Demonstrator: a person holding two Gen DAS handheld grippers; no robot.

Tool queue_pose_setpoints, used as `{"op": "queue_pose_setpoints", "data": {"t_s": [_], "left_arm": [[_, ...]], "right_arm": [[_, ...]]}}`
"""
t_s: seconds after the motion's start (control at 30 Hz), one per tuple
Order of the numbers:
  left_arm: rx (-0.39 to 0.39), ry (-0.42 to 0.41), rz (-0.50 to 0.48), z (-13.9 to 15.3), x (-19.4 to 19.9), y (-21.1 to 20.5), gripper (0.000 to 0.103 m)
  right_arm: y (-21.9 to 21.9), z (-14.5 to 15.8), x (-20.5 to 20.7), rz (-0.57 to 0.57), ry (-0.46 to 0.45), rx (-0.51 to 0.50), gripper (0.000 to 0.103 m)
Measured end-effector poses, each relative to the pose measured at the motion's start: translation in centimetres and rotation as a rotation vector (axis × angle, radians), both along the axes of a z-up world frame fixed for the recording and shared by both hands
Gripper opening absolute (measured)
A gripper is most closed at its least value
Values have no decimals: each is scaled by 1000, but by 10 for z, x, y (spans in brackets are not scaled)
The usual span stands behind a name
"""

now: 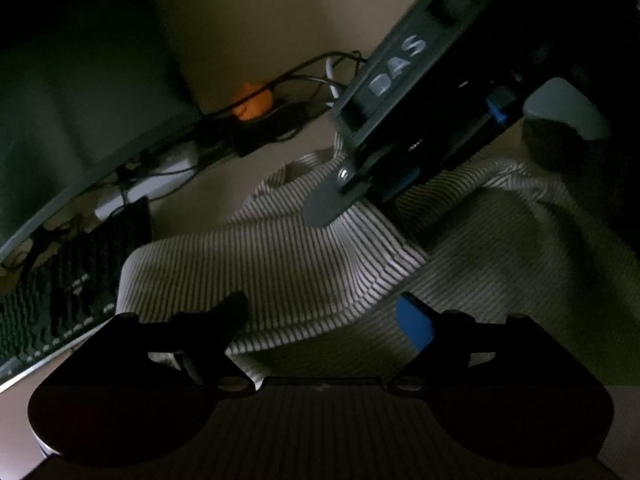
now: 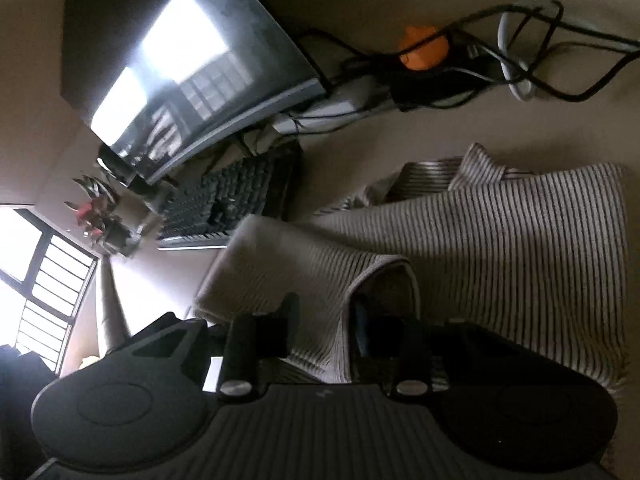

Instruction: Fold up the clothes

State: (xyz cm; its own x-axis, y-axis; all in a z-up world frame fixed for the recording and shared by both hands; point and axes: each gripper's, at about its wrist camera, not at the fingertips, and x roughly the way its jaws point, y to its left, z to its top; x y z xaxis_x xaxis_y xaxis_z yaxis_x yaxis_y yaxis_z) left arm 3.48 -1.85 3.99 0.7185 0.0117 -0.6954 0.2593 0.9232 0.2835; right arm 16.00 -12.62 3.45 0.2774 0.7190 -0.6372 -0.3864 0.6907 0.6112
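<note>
With your right gripper (image 2: 320,320) pinching the raised fold of the grey-and-white striped knit garment (image 2: 520,248) on the beige desk (image 2: 360,140) and your left gripper (image 1: 324,320) spread open over its edge, carry the fold across evenly.

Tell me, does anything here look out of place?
Yes: a striped shirt is being folded on a desk beside a keyboard, monitor and tangled cables, an odd spot for laundry. One fold is lifted and rumpled where the right tool grips it.
</note>
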Motion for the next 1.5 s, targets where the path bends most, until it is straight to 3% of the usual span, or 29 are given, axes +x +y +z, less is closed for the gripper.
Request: {"op": "queue_pose_setpoints", "data": {"t_s": [0.1,0.13,0.17,0.2,0.23,0.3,0.47,0.5,0.57,0.63,0.7,0.73,0.77,0.93,1.1,1.2,1.27,1.37,1.4,1.43,1.5], "left_arm": [[61,1,-12,-7,8,-6,84],[76,5,-19,-9,9,-8,80],[89,8,-26,-10,10,-10,77],[95,6,-35,-10,9,-12,65],[97,2,-41,-8,9,-14,45],[90,-15,-51,1,11,-23,19],[-44,-158,-123,53,24,-62,17],[-84,-186,-143,64,26,-72,17],[-165,-200,-197,74,26,-88,31],[-202,-189,-249,73,18,-97,72],[-191,-181,-268,65,6,-94,87],[-179,-172,-241,61,4,-86,89],[-167,-162,-214,56,1,-78,89],[-216,-33,-1,39,-5,-6,94],[-233,-11,168,34,-5,56,90],[-222,-37,132,45,-4,48,86],[-215,-53,57,48,0,33,86],[-146,-65,-48,39,8,-4,87],[-122,-65,-78,35,11,-16,87],[-100,-56,-95,29,16,-25,87],[-54,-46,-117,18,25,-41,87]], "right_arm": [[11,-17,9,21,52,-38,28],[12,-19,9,15,60,-32,23],[10,-17,9,8,64,-16,9],[7,-12,9,1,66,16,6],[4,-6,9,-5,65,47,6],[-7,12,5,-12,20,77,5],[-54,66,-5,-84,-159,87,5],[-66,76,-7,-104,-196,78,5],[-88,88,-13,-144,-261,16,6],[-105,88,-17,-193,-304,-106,7],[-119,81,-21,-249,-334,-244,17],[-123,75,-23,-274,-339,-293,25],[-126,70,-25,-289,-338,-317,26],[-123,46,-37,-283,-289,-332,26],[-103,31,-34,-248,-243,-286,23],[-92,25,-23,-259,-200,-232,23],[-89,20,-14,-269,-162,-196,23],[-80,9,5,-242,-99,-168,23],[-76,6,10,-226,-82,-175,19],[-72,5,14,-211,-70,-182,5],[-69,15,12,-191,-103,-168,5]]}}
